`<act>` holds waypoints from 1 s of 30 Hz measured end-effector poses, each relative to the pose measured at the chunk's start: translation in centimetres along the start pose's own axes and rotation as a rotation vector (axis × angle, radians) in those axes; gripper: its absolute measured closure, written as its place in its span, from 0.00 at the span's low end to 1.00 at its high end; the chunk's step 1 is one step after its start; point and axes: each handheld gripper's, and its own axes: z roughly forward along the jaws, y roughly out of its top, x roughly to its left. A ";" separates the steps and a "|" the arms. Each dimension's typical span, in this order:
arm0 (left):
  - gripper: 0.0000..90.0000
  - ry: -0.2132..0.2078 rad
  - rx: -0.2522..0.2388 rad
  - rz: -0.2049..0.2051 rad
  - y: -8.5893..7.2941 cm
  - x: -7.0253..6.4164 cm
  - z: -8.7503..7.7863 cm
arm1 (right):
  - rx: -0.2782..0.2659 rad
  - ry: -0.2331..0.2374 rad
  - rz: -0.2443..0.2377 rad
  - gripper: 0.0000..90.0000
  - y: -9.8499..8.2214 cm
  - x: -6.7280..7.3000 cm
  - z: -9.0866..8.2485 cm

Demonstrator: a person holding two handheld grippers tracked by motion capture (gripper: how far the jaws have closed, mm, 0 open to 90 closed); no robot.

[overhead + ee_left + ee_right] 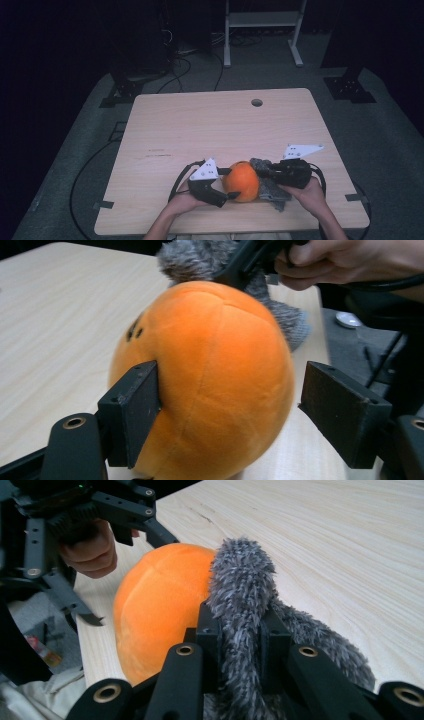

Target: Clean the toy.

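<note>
Orange plush ball [241,181] sits near the table's front edge [225,231], between the spread jaws of the left gripper [227,417]; one pad touches, so it could squirt sideways. Beside the ball, the right gripper [239,630] pinches grey fur [242,587]; tugging might drag it off. Beyond the ball, open tabletop.

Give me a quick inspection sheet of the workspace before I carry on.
Surface: light wooden table with a round hole near the far edge.
Job's things: orange plush ball beside grey furry cloth, touching.
Clutter: nothing seen.
Grippers: left tool straddles the ball, one pad touching, the other apart; right tool shut on the grey cloth.
Cables: black cable trails from the left tool; more lie on the floor.
Surroundings: dark room, grey floor, white frame behind.
</note>
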 end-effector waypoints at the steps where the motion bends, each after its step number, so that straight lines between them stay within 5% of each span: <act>1: 0.23 0.021 0.008 -0.016 0.1 0.1 0.2 | -0.004 0.004 0.000 0.84 0.0 0.0 0.0; 5: 0.16 0.033 0.025 -0.042 -0.2 0.4 1.1 | -0.022 0.022 -0.046 0.84 0.7 1.1 0.0; 9: 0.34 0.061 0.013 -0.008 -0.4 0.1 0.9 | -0.051 0.052 -0.109 0.84 1.3 2.2 -0.4; 15: 0.40 0.029 -0.022 -0.060 -0.4 0.7 -0.3 | 0.032 -0.031 -0.021 0.85 -0.4 -0.1 -0.1; 18: 0.40 0.026 -0.041 -0.111 0.1 0.8 -0.7 | -0.030 0.011 -0.040 0.85 0.2 0.7 -0.7; 20: 0.40 0.041 -0.028 -0.153 0.7 0.8 -0.8 | -0.080 0.052 -0.079 0.84 1.1 2.1 -1.0; 23: 0.39 0.106 0.039 -0.134 0.8 0.5 -0.3 | -0.061 0.032 -0.114 0.84 1.4 2.8 -0.3; 27: 0.39 0.128 0.015 -0.188 0.3 0.7 -0.1 | 0.025 -0.024 -0.039 0.84 -0.1 0.9 0.6; 30: 0.38 0.147 0.006 -0.203 0.3 0.6 0.3 | -0.016 0.001 -0.054 0.84 0.6 1.7 -0.1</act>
